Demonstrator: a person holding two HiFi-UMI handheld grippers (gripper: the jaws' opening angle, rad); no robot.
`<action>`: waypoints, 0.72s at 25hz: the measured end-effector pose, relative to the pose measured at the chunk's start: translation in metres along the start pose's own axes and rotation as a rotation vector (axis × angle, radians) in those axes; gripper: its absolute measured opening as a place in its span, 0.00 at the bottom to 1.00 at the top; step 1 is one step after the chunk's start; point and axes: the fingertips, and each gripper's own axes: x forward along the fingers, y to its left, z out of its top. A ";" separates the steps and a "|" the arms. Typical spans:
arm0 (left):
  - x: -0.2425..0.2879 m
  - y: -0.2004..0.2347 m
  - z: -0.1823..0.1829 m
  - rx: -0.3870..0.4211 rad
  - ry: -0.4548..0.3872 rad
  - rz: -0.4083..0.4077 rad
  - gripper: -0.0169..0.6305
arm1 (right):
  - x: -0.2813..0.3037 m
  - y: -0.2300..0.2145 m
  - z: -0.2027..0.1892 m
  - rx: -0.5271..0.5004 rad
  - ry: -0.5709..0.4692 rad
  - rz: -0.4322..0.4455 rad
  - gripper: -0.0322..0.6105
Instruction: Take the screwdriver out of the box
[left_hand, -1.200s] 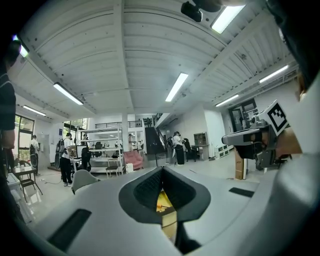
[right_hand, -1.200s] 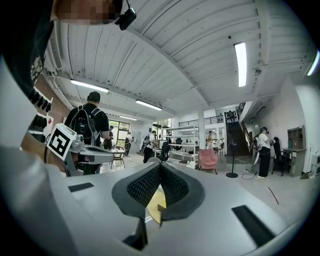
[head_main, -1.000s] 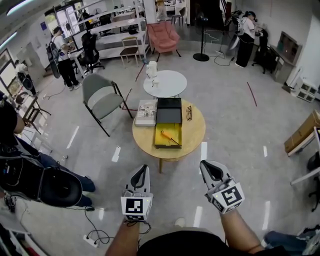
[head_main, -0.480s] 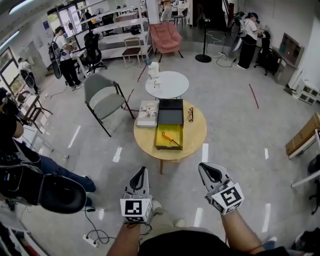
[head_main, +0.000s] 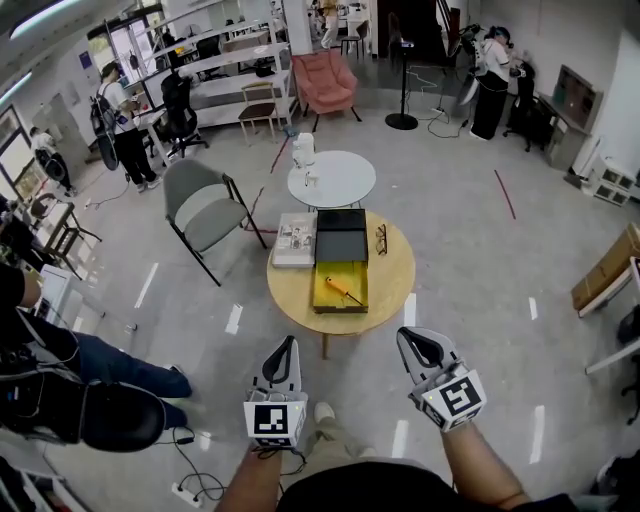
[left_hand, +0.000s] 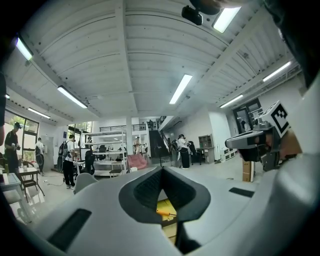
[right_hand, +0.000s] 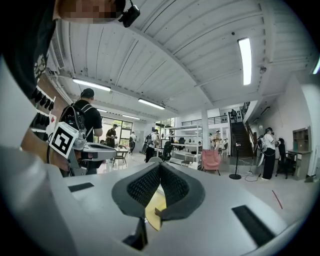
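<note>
Left gripper and right gripper slightly nearer the table, both jaws pressed together, empty.

Left tongs hide most of the box.

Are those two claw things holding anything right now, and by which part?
Nothing is held. The left gripper and right gripper are both shut and empty; the screwdriver lies in the yellow box.

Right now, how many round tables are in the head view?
2: a wooden table straight ahead, bearing the box, and a white table just beyond it. More may be hidden.
</note>
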 end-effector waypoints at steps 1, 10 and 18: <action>0.004 0.003 0.000 0.002 0.002 -0.004 0.05 | 0.005 -0.001 -0.001 0.004 0.010 0.002 0.08; 0.051 0.028 -0.013 0.048 0.041 -0.039 0.05 | 0.057 -0.018 -0.004 0.000 0.008 -0.007 0.08; 0.083 0.046 -0.010 0.054 0.056 -0.067 0.05 | 0.086 -0.030 -0.001 -0.001 0.036 0.011 0.08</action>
